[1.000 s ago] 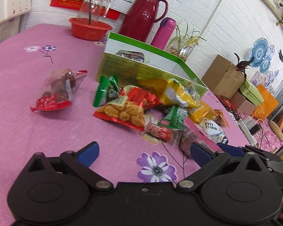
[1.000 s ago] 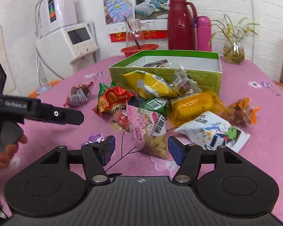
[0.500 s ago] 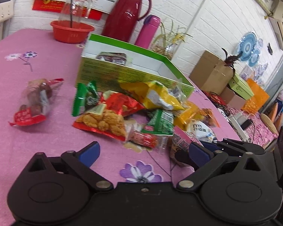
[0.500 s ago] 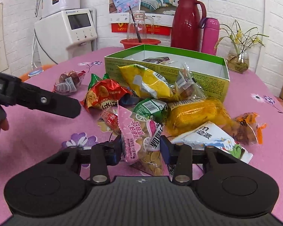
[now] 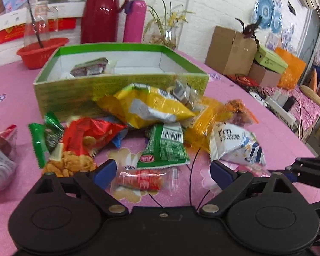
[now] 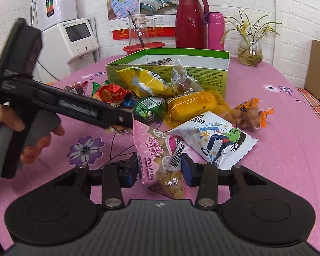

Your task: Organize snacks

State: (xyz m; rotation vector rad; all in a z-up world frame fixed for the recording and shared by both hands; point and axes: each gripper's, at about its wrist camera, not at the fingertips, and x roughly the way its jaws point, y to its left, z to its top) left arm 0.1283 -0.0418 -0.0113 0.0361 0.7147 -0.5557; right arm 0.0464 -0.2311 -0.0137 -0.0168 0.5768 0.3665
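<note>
Snacks were seen heaped on the pink tablecloth (image 6: 288,149) at frame centre, just in front of the green box (image 6: 202,81). The right gripper (image 6: 160,170) was clamped on a pink packet (image 6: 155,149) low in the right wrist view, both pads pressed into its sides. The left gripper (image 5: 163,170) was held with jaws apart, nothing gripped; a small red sweet (image 5: 138,180) lay between the fingers in the left wrist view, untouched.

Risks judged: the pink packet was pinched near its lower end, so it could sag or slip out when lifted. The filling could be crushed if squeezed harder. The left gripper was seen close beside the packet's top in the right wrist view, so a knock between the tools seemed possible. The white packet (image 6: 213,143) touching the pink one could be dragged along.

The green box was nearly empty: one dark wrapped snack (image 5: 89,69) was seen at its back left. A red bowl (image 5: 42,51) at upper left held a glass jug (image 5: 39,23).
</note>
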